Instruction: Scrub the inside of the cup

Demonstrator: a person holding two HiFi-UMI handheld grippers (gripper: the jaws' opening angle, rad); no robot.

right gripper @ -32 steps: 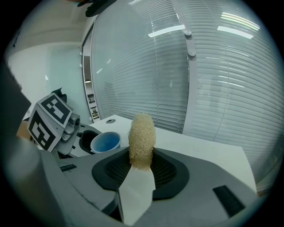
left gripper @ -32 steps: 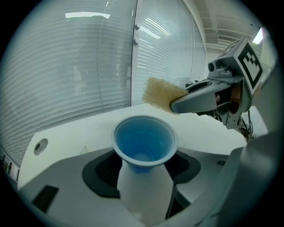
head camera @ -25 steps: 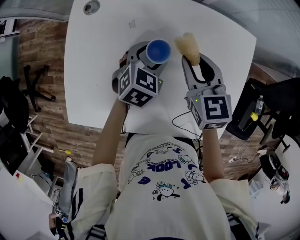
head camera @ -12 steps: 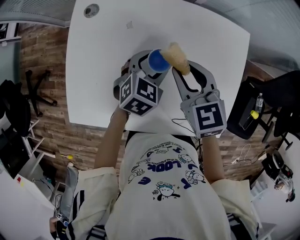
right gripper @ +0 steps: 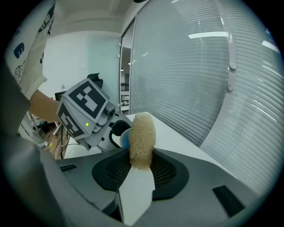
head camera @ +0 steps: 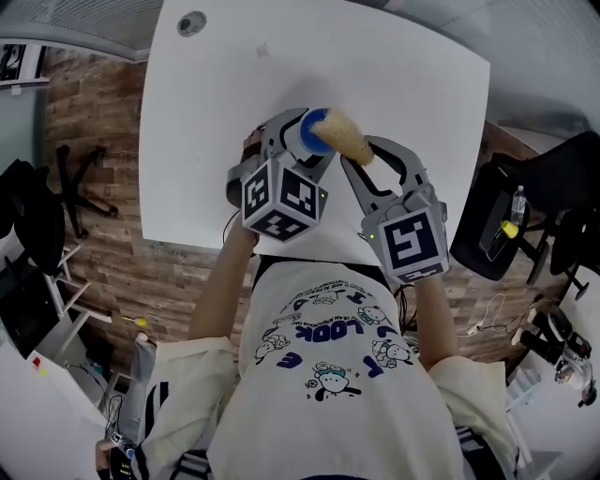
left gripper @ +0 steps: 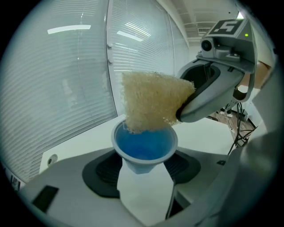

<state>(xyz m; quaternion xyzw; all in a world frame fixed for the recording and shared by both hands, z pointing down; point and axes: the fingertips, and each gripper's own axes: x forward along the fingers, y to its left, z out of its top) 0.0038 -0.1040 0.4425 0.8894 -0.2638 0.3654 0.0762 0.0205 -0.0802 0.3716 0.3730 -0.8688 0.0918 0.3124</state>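
Note:
A blue cup (head camera: 310,133) (left gripper: 144,148) is held above the white table (head camera: 216,103), mouth up, with my left gripper (head camera: 302,142) (left gripper: 143,170) shut on its lower body. A tan loofah sponge (head camera: 345,138) (left gripper: 153,101) (right gripper: 142,139) is pinched between the jaws of my right gripper (head camera: 361,155) (right gripper: 141,166). The sponge's tip lies over the cup's rim at the right and far side, touching or nearly touching the mouth. In the right gripper view only a sliver of the blue cup (right gripper: 125,137) shows behind the sponge.
The table has a round grommet (head camera: 193,22) near its far left corner. A black chair (head camera: 539,202) with a bottle (head camera: 513,217) stands to the right of the table. Wooden floor lies to the left. A cable (head camera: 370,246) hangs by the table's near edge.
Both grippers have drawn toward each other and nearer the person. The sponge, apart from the cup a second ago, now overlaps the cup's rim.

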